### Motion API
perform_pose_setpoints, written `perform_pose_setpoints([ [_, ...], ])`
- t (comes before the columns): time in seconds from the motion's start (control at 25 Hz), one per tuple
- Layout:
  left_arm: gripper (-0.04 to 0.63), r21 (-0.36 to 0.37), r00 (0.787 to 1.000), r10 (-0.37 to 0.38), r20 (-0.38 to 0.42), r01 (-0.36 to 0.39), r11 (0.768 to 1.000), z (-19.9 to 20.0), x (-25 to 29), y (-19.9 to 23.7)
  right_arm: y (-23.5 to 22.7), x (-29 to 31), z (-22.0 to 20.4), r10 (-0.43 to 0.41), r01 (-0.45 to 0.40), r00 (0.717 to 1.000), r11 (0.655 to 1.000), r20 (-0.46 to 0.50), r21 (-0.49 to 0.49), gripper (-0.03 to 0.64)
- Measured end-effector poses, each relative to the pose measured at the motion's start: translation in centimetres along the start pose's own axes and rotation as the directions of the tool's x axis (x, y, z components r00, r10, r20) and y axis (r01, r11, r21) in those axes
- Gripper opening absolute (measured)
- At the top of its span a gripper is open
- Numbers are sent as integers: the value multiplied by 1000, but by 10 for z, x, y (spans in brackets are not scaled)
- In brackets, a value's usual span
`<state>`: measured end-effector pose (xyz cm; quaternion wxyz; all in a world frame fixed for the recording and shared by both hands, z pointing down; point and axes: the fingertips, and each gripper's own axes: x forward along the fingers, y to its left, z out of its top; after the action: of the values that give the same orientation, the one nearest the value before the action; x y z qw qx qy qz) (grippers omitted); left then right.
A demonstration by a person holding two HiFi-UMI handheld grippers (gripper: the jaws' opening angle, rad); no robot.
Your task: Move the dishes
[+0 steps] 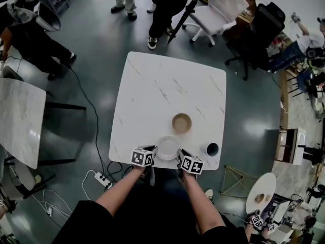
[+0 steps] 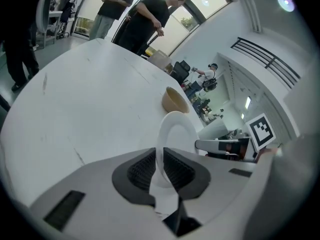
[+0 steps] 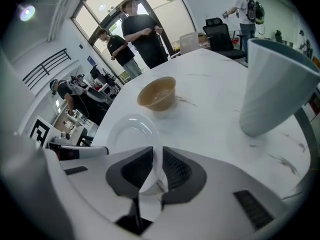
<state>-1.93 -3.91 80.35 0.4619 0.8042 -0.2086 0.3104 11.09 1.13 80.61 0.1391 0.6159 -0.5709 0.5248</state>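
A small white plate [image 1: 167, 147] sits at the near edge of the white marble table [image 1: 152, 90], held between both grippers. My left gripper [image 1: 152, 154] is shut on its left rim; in the left gripper view the plate [image 2: 177, 134] stands edge-on between the dark pads. My right gripper [image 1: 181, 156] is shut on the right rim, and the plate [image 3: 131, 132] shows beyond its jaws in the right gripper view. A tan bowl [image 1: 181, 122] [image 2: 174, 100] [image 3: 157, 94] stands just past the plate. A pale cup [image 1: 210, 149] [image 3: 272, 84] stands to the right.
People stand beyond the table's far edge [image 1: 162, 14], with a white office chair [image 1: 216, 11] and a black one [image 1: 259, 29] near them. A second marble table [image 1: 20, 121] is at the left. A power strip [image 1: 103, 180] with cables lies on the floor.
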Motion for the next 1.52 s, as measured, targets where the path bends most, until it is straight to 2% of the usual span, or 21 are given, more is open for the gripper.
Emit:
perform_pose_setpoints([
  [0.16, 61, 9, 1000, -13, -15, 13, 1000, -1, 10, -19, -16, -18, -5, -39, 38, 999, 999, 24, 23, 72],
  [0.36, 61, 8, 1000, -21, -13, 21, 1000, -4, 29, -32, -39, -23, -12, -61, 57, 998, 991, 25, 120, 72],
  [0.76, 61, 95, 997, 5, -73, 2, 995, -14, 73, -53, -86, -25, -17, -45, 46, 999, 998, -27, 53, 72],
  [0.96, 61, 76, 997, 38, -74, -33, 997, -16, 82, -54, -92, -23, -24, -16, 18, 997, 999, -71, 31, 76],
  [1.16, 63, 107, 995, 64, -81, -56, 993, -15, 89, -51, -95, -20, -25, 8, -6, 996, 1000, -87, 23, 87],
  [1.52, 64, 124, 994, 108, -9, -106, 987, -19, 77, -49, -100, -35, -22, 20, -23, 998, 998, -59, -63, 98],
])
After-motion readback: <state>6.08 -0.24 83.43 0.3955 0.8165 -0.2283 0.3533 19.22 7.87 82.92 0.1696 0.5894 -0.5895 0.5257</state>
